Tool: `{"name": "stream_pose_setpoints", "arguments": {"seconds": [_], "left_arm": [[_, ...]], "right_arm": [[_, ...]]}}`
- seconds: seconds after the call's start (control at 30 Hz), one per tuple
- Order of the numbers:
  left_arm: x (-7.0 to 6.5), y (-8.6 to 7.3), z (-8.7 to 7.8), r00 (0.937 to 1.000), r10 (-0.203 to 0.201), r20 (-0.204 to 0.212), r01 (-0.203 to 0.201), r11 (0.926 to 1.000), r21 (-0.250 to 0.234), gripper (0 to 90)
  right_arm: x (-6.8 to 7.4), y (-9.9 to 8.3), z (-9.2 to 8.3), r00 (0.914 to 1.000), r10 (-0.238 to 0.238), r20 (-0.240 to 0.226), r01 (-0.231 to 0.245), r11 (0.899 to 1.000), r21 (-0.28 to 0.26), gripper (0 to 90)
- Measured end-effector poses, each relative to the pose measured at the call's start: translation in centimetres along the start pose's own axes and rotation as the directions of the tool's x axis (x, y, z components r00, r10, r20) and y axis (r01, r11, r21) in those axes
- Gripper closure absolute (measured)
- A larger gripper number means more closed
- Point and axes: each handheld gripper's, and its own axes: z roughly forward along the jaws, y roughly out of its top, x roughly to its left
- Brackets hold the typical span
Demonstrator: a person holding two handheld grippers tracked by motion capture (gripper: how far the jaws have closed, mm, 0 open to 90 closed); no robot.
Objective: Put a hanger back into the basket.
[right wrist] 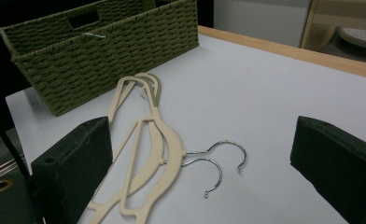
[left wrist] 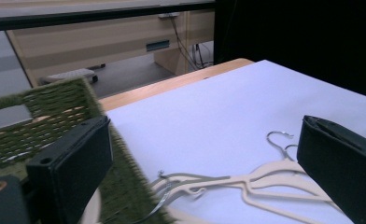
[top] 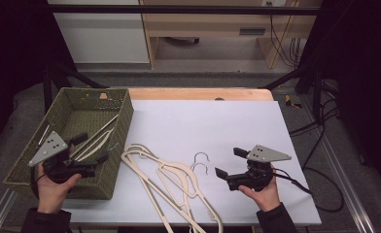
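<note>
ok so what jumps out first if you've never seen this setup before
Probably the cream hangers with their metal hooks, lying in a loose pile on the white table near its front edge. Next is the green woven basket at the table's left, with at least one more hanger lying inside it. The left tool hangs open over the basket's near right corner, and the right tool sits open just right of the pile.

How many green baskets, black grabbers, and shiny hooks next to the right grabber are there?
Green woven basket: 1
Black two-jaw grippers, left gripper and right gripper: 2
Silver metal hanger hooks: 2
Total: 5
</note>
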Motion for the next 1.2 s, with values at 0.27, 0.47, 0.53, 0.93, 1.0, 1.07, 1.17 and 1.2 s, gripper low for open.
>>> {"name": "stream_pose_setpoints", "arguments": {"seconds": [0.27,0.47,0.53,0.93,1.0,1.07,1.17,1.2], "left_arm": [[-2.1,-0.8,1.1,0.9992,0.020,0.035,-0.020,0.9997,0.015,3.3],[-3.3,-0.8,2.1,0.9980,0.016,0.061,-0.018,0.9996,0.024,3.3],[-4.2,-0.5,2.8,0.9971,0.020,0.073,-0.022,0.9995,0.023,3.2],[-7.5,1.0,8.1,0.9918,0.021,0.126,-0.028,0.9978,0.060,4.0],[-7.7,1.0,8.6,0.9914,0.022,0.129,-0.030,0.9976,0.063,4.6],[-8.3,0.9,10.3,0.9907,0.020,0.135,-0.033,0.9953,0.091,4.8],[-8.8,0.6,11.9,0.9897,0.018,0.142,-0.036,0.9921,0.120,5.7],[-8.8,0.6,11.9,0.9897,0.018,0.142,-0.036,0.9921,0.120,6.0]], "right_arm": [[0.5,0.1,1.1,0.9998,-0.009,-0.015,0.009,1.000,0.027,6.3],[0.8,-0.2,1.9,0.9997,-0.010,-0.021,0.011,0.999,0.052,6.9],[0.8,-0.2,1.8,0.9997,-0.014,-0.018,0.015,0.999,0.051,6.9],[0.7,-0.6,0.8,0.9999,-0.015,-0.004,0.015,0.999,0.036,6.6],[0.6,-0.7,0.5,0.9999,-0.012,0.000,0.012,0.999,0.034,6.6],[0.4,-0.9,0.3,1.0000,-0.008,0.003,0.008,0.999,0.033,6.7],[0.2,-1.2,0.0,0.9998,-0.014,0.014,0.013,0.999,0.039,6.7],[0.2,-1.3,-0.1,0.9999,-0.009,0.013,0.008,0.999,0.035,6.8]]}}
